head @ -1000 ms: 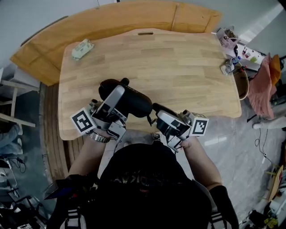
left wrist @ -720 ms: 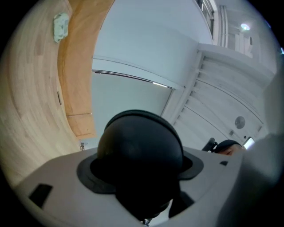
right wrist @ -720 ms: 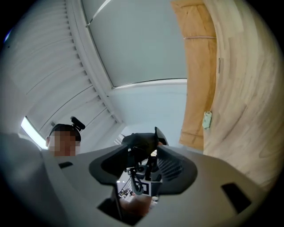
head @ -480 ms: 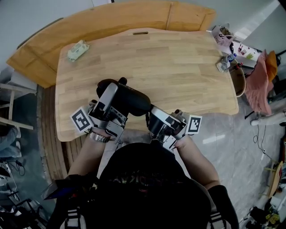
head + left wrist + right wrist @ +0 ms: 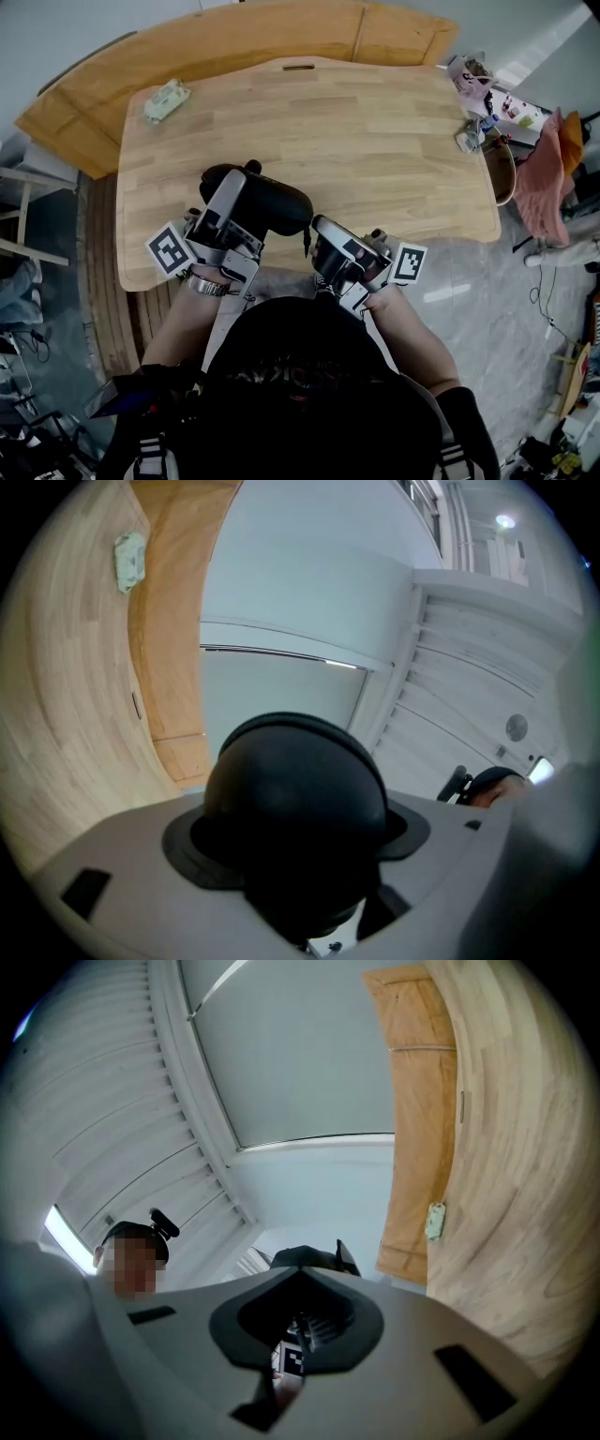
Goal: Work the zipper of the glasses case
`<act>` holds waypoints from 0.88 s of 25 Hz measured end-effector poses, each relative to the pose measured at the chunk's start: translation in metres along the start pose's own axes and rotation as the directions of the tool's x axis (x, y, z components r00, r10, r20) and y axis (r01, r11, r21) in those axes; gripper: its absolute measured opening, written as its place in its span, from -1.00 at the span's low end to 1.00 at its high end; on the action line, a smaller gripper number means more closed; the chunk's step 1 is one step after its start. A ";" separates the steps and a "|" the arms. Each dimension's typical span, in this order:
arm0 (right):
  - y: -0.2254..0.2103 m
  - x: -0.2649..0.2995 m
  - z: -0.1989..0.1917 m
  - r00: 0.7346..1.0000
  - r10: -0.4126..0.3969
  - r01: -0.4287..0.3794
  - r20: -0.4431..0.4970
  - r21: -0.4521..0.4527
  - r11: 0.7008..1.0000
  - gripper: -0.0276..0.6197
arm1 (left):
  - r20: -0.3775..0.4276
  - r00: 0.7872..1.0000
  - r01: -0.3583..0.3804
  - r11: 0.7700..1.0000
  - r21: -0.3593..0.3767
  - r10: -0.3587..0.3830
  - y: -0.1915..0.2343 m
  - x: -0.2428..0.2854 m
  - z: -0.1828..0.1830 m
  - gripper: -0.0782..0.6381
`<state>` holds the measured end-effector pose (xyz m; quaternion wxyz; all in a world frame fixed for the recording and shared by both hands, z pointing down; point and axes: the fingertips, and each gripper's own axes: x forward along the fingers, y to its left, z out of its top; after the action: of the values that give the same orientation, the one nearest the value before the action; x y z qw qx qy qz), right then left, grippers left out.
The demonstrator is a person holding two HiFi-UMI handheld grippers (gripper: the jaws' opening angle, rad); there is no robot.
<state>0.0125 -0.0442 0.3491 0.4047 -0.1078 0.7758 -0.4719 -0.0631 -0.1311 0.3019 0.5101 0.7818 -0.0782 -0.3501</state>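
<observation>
Head view: the black glasses case (image 5: 274,202) lies lengthwise from left to right over the near part of the table (image 5: 375,141), close to the front edge. I cannot tell whether it rests on the wood or hangs just above it. From its right end a thin dark zipper pull (image 5: 307,244) dangles down.

The left tongs (image 5: 239,192) grip the case across its left half. In the left gripper view the rounded black shell fills the gap between the two jaws, which stand wide and press on it from both sides.

The right tongs (image 5: 317,234) sit at the right end of the case, tips beside the zipper pull. Their jaws have just been closing. In the right gripper view the tips meet with no gap, and the case's dark end shows just beyond them. Whether the pull is caught between the tips cannot be made out.

A hand holds each tool, and the left wrist wears a watch (image 5: 208,286).

Farther out, a pale green packet (image 5: 167,101) lies near the table's far left corner, well apart from the case. Small clutter (image 5: 473,139) sits at the far right edge, and a pink cloth (image 5: 548,178) hangs beyond it. A curved wooden board (image 5: 234,42) runs behind the table.
</observation>
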 end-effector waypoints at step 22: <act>-0.015 -0.007 -0.016 0.967 -0.221 0.183 -0.125 -0.259 0.948 -0.86 | -0.125 0.961 -0.080 0.682 0.727 0.247 -0.010 0.006 -0.027 0.22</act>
<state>0.0023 -0.0380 0.3682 0.2773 -0.1997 0.8415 -0.4184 -0.0434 -0.1094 0.2971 0.2008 0.9406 -0.2227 -0.1590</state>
